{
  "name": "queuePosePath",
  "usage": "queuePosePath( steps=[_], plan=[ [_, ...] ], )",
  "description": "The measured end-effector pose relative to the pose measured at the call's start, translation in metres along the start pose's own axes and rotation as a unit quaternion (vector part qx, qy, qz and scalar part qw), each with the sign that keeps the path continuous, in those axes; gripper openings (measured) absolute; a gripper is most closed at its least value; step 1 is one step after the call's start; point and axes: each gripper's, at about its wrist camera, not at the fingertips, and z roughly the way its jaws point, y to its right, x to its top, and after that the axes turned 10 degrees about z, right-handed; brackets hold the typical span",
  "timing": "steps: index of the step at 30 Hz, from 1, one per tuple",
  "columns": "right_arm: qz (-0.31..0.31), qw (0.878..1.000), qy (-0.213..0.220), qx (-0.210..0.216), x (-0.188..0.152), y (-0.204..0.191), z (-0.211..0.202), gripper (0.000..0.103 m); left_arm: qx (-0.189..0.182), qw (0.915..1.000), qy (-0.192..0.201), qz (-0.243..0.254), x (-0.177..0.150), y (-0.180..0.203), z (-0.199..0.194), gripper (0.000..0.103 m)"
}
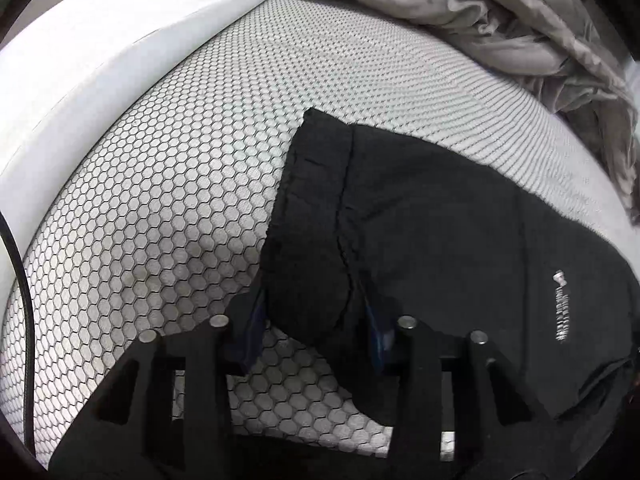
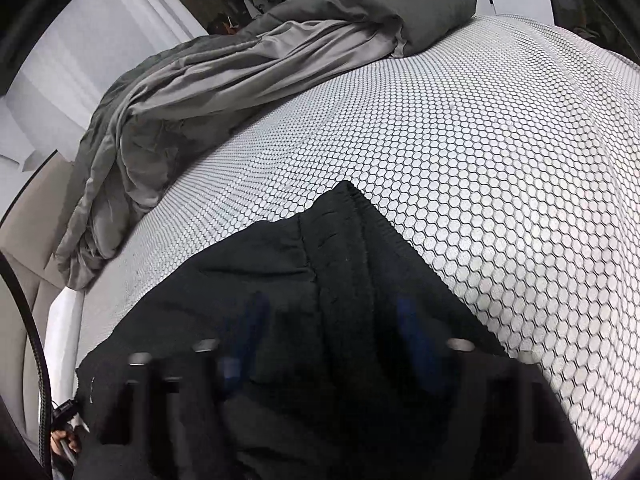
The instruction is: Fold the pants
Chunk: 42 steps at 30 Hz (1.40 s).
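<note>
Black pants (image 1: 440,220) lie folded on a white mattress with a black honeycomb pattern (image 1: 180,200). A small white logo (image 1: 562,308) shows on the cloth at the right. My left gripper (image 1: 314,320) is shut on the near corner of the waistband end, and the cloth fills the gap between its blue pads. In the right wrist view the pants (image 2: 240,272) spread under and between the blurred fingers. My right gripper (image 2: 328,332) is shut on a ridge of the ribbed waistband, which runs away from it toward the far corner.
A crumpled grey duvet (image 2: 220,80) is heaped along the far side of the mattress (image 2: 500,160), and it also appears as the grey duvet (image 1: 500,20) at top right. A white padded edge (image 1: 80,60) borders the mattress on the left. A black cable (image 1: 24,280) hangs at the far left.
</note>
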Motion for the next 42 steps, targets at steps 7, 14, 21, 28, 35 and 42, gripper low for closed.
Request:
queuePosePath(
  steps=[7, 14, 21, 28, 35, 42],
  plan=[
    [-0.006, 0.999, 0.043, 0.019, 0.010, -0.009, -0.004, 0.005, 0.014, 0.9981, 0.047, -0.037, -0.023, -0.012, -0.066, 0.032],
    [0.014, 0.999, 0.024, -0.020, 0.031, -0.017, 0.008, 0.010, -0.002, 0.9936, 0.080, -0.079, -0.012, -0.002, -0.103, 0.039],
    [0.014, 0.993, 0.094, 0.072, -0.028, -0.005, -0.092, 0.083, -0.027, 0.9846, 0.159, -0.069, -0.077, -0.001, -0.213, 0.087],
    [-0.016, 0.984, 0.154, 0.091, -0.116, 0.001, -0.183, 0.102, -0.017, 0.9848, 0.169, -0.039, -0.170, -0.009, -0.266, 0.102],
    [-0.018, 0.986, 0.150, 0.067, -0.189, 0.028, -0.207, 0.102, -0.068, 0.9772, 0.139, -0.145, -0.253, -0.030, -0.294, 0.094],
    [0.015, 0.988, 0.136, 0.073, -0.212, 0.054, -0.203, 0.102, -0.120, 0.9741, 0.143, -0.128, -0.261, -0.010, -0.333, 0.052]
  ],
)
